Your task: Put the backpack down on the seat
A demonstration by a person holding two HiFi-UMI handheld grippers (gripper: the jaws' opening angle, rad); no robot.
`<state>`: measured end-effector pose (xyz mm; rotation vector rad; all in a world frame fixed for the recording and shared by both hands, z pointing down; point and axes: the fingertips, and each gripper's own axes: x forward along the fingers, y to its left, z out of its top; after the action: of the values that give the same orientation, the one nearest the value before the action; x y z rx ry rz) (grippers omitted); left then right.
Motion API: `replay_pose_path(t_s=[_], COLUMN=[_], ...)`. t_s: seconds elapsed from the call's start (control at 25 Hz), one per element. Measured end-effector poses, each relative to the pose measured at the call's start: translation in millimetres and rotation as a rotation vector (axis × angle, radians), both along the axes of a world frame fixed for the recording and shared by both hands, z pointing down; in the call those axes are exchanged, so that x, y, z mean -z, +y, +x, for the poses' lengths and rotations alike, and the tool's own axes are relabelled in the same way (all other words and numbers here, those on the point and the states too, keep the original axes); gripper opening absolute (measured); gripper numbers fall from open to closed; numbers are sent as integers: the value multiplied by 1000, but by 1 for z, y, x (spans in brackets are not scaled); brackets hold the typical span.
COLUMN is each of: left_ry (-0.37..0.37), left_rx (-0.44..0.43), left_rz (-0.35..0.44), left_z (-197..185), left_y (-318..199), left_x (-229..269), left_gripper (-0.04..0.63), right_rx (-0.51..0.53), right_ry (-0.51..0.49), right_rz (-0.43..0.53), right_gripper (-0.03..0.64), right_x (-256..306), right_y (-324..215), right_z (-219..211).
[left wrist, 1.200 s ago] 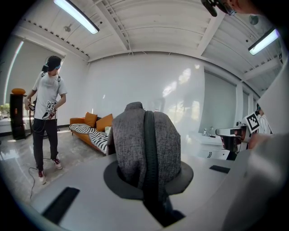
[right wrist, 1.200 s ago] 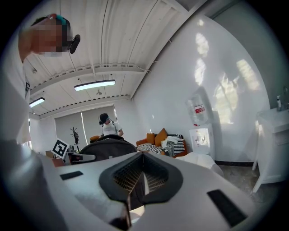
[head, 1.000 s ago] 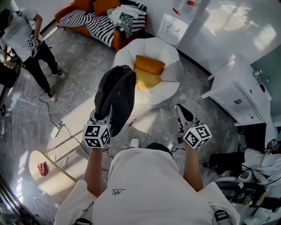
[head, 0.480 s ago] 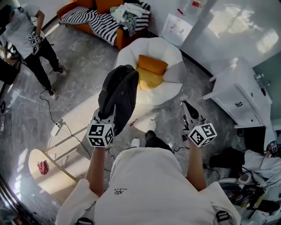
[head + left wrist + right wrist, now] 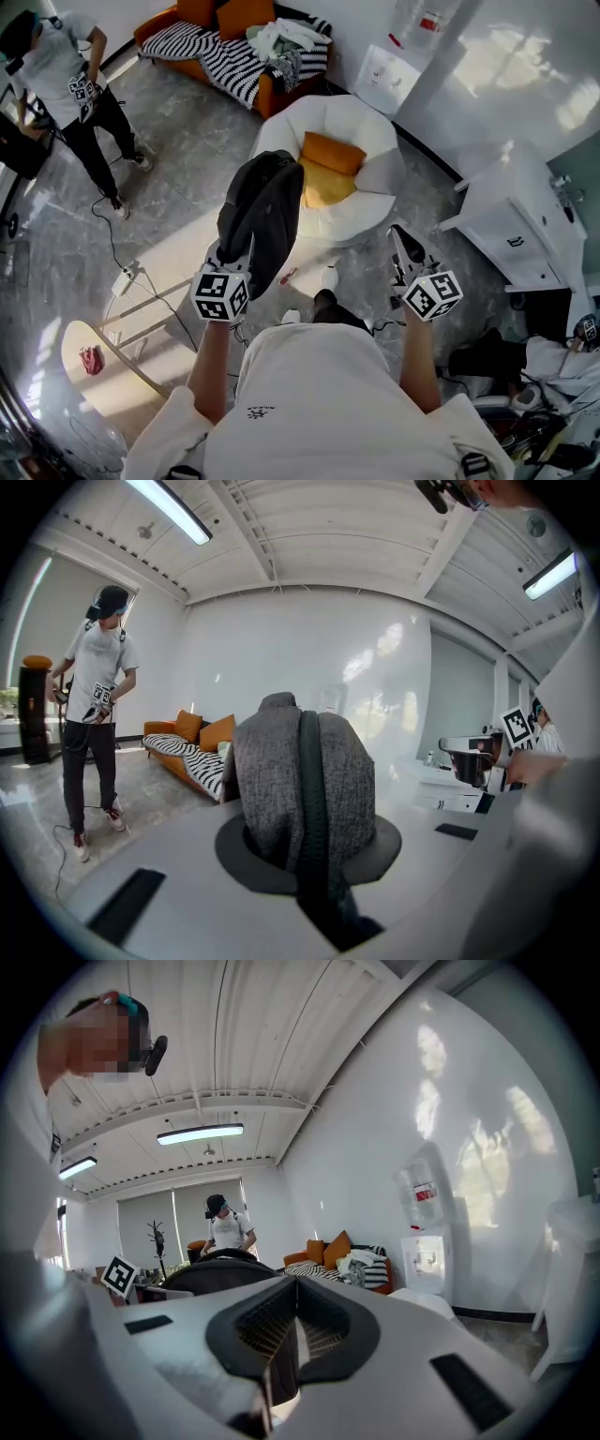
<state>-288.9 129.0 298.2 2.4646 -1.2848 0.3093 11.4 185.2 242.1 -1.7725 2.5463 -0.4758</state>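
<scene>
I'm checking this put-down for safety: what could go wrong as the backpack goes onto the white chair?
1. Only the left hand-held gripper holds the backpack, clamped on one edge with the bulk beyond the jaws, so it may slip. The right hand-held gripper is shut and empty, giving no support.
2. Orange cushions lie in the white chair, so the backpack might land unevenly and slide off.

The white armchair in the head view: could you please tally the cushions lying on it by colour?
orange cushion: 1
yellow cushion: 1
Total: 2
</scene>
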Motion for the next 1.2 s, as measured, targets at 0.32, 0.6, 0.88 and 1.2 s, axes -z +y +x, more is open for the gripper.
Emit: replay_pose_path(t_s=[0.32, 0.6, 0.88, 1.2], left_ry=[-20, -23, -40, -58], left_rx=[14, 46, 78, 107], left_rz=[-5, -10, -10, -24], left_z=[35, 61, 98, 147], left_y=[-29, -68, -104, -139], left_x=[2, 12, 13, 11], left_gripper=[66, 66, 66, 66], right_rx=[12, 47, 73, 130], right_ry=[-57, -46, -90, -99], right_rz=[5, 7, -1, -32], right_gripper=[21, 21, 21, 21], right_x=[-8, -11, -16, -35], right_y=[-40, -85, -127, -175], right_z=[38, 68, 107, 150])
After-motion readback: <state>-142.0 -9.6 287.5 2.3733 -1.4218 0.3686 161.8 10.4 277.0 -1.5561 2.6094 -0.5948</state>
